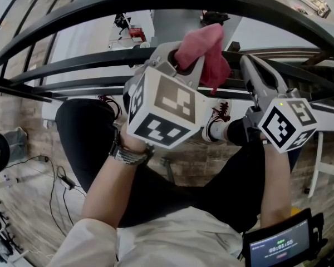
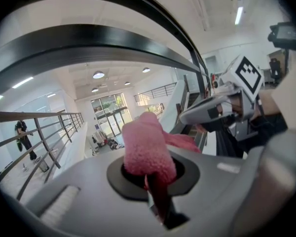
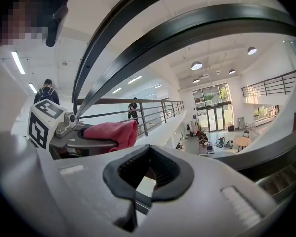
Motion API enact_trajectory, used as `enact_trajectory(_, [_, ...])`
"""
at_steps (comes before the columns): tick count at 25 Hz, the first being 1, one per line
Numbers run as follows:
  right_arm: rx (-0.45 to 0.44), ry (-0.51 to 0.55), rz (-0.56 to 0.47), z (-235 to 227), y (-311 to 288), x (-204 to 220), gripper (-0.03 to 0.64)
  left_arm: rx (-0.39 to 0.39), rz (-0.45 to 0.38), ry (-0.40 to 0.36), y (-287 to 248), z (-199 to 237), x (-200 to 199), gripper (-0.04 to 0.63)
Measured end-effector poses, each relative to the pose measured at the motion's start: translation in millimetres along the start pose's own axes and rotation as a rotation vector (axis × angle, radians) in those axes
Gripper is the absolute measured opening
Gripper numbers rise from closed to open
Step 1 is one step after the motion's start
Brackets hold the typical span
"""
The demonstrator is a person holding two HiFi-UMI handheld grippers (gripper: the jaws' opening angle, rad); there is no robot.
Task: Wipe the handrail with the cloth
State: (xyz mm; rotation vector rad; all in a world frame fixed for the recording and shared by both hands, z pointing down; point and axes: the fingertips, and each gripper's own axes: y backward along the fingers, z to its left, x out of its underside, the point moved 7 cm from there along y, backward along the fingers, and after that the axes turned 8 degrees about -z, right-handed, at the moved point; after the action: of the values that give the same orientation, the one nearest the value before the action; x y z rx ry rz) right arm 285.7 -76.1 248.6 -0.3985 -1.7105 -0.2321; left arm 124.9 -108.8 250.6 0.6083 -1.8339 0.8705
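Observation:
A pink fluffy cloth [image 1: 203, 49] sticks out of my left gripper [image 1: 190, 61], which is shut on it just under the black curved handrail [image 1: 100, 7]. In the left gripper view the cloth [image 2: 145, 147] bulges up between the closed jaws of that gripper [image 2: 155, 189], with the handrail [image 2: 89, 43] arching overhead. My right gripper [image 1: 249, 65] is to the right of the cloth, below the same rail, and holds nothing. In its own view the right gripper [image 3: 147, 174] is shut and empty, with the handrail [image 3: 187, 26] above and the cloth [image 3: 111, 132] at its left.
Lower black rails [image 1: 89, 65] run under the top rail. The holder's dark trousers and shoes [image 1: 217, 121] are below. A small screen device [image 1: 281, 243] sits at the lower right. Beyond the railing lies an open hall far below, and a person [image 3: 133, 107] stands on a distant walkway.

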Motion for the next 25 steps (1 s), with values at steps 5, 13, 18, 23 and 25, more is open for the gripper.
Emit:
enact_trajectory(5, [-0.006, -0.001, 0.0, 1.1, -1.1, 0.0, 0.002, -0.001, -0.006, 0.003, 0.4, 0.2, -0.8, 0.028])
enact_trajectory(13, [-0.011, -0.001, 0.004, 3.1, -3.1, -0.2, 0.002, 0.002, -0.012, 0.036, -0.1, 0.7, 1.2, 0.028])
enact_trajectory(18, [-0.018, -0.003, 0.0, 4.5, -2.8, -0.6, 0.002, 0.016, -0.02, 0.015, -0.4, 0.4, -3.1, 0.028])
enact_trajectory(23, [-0.024, -0.003, -0.002, 6.0, -3.9, -1.1, 0.003, 0.011, -0.017, 0.014, 2.1, 3.4, -1.5, 0.028])
enact_trajectory(25, [-0.025, -0.004, -0.002, 6.0, -3.9, -1.2, 0.002, 0.007, -0.017, 0.015, 3.7, 5.2, -0.4, 0.028])
